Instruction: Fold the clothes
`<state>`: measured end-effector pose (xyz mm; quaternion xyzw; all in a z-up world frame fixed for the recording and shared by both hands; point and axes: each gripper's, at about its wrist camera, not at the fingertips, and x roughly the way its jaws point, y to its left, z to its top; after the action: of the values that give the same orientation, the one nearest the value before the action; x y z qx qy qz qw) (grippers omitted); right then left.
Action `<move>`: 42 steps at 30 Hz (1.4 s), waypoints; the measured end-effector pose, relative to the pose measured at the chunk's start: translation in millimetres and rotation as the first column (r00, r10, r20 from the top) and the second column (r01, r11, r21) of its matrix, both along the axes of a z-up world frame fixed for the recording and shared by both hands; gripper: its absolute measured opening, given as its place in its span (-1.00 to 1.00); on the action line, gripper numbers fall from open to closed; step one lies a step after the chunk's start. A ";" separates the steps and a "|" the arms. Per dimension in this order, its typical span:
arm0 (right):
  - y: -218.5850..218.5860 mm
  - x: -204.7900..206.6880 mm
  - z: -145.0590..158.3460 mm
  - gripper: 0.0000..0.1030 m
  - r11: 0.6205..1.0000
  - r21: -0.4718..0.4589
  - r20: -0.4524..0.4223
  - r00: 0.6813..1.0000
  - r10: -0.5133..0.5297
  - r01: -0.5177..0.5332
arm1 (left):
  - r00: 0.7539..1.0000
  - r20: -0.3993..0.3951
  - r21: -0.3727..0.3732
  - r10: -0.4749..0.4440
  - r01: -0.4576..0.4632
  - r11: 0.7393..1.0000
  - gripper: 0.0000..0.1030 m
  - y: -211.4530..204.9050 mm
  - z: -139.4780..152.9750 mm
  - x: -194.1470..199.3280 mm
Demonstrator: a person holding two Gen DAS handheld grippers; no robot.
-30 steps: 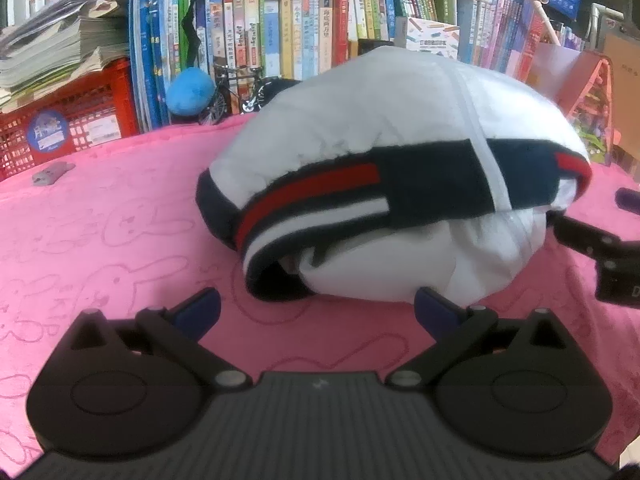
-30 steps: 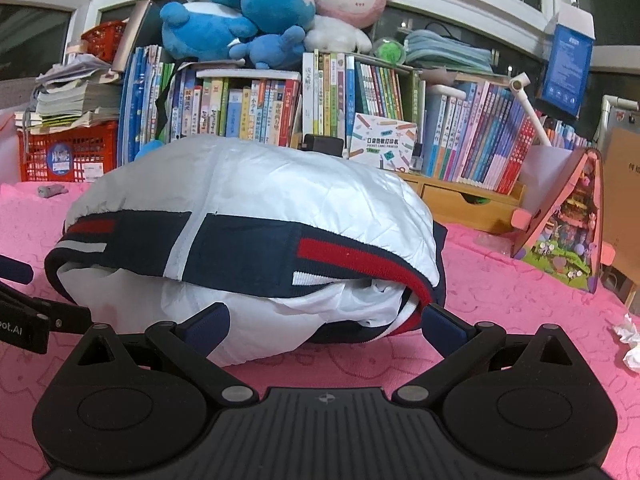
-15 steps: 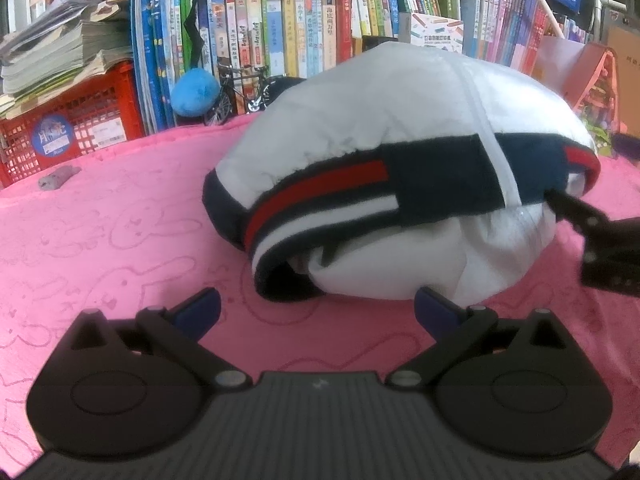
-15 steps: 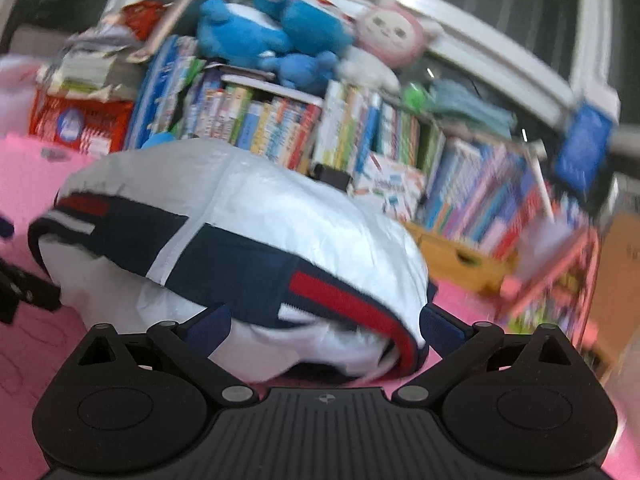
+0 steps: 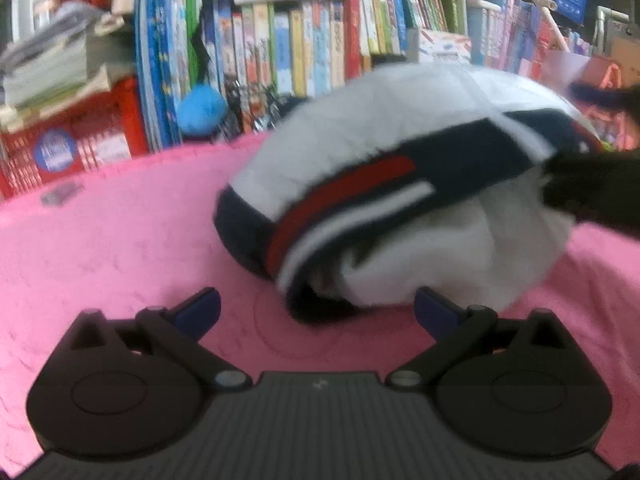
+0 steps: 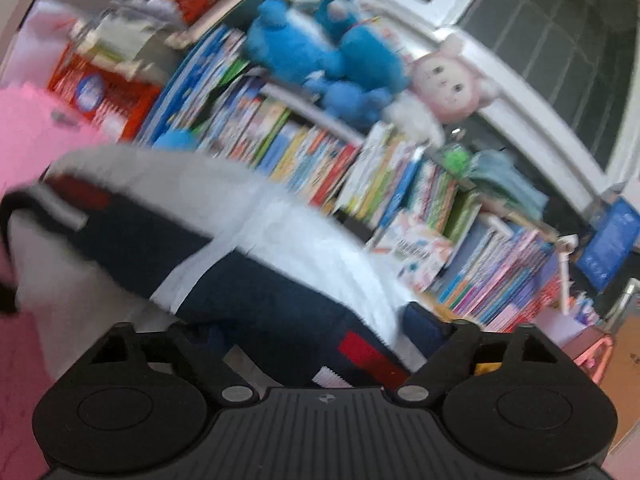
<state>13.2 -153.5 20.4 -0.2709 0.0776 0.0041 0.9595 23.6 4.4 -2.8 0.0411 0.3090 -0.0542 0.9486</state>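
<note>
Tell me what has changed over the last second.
The right hand-held gripper has tilted and pushed in over the folded white jacket, its fingers now straddling the navy band, open. The left hand-held gripper barely shifted, open and short of the jacket. The jacket stays bundled on the pink blanket.

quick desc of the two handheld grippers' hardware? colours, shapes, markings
Both alike: the left gripper and right gripper have a dark ribbed body bearing a small pale logo, two round black housings with disc caps, black linkage arms on silver pivot pins, and blue finger pads. No cables, hands or sleeves show.
</note>
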 end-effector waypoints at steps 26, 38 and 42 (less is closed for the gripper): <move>-64.5 30.6 -40.7 -0.04 0.979 -0.006 -0.066 0.977 -0.204 0.204 | 0.907 0.318 0.040 0.276 -0.304 0.952 1.00 26.7 56.0 55.7; -89.1 22.4 135.1 -0.21 0.926 0.377 0.211 0.976 -0.056 -0.028 | 0.905 0.382 0.073 0.186 -0.230 0.970 1.00 70.8 125.9 18.1; -116.0 -5.5 84.4 -0.26 0.931 0.364 -0.159 0.984 0.075 -0.013 | 0.989 0.147 0.119 0.028 -0.046 0.992 1.00 92.7 81.1 -16.3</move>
<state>7.6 -269.5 104.8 -0.0902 0.1509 0.0630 0.9824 7.3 97.1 78.4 0.0971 0.2428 -0.0144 0.9651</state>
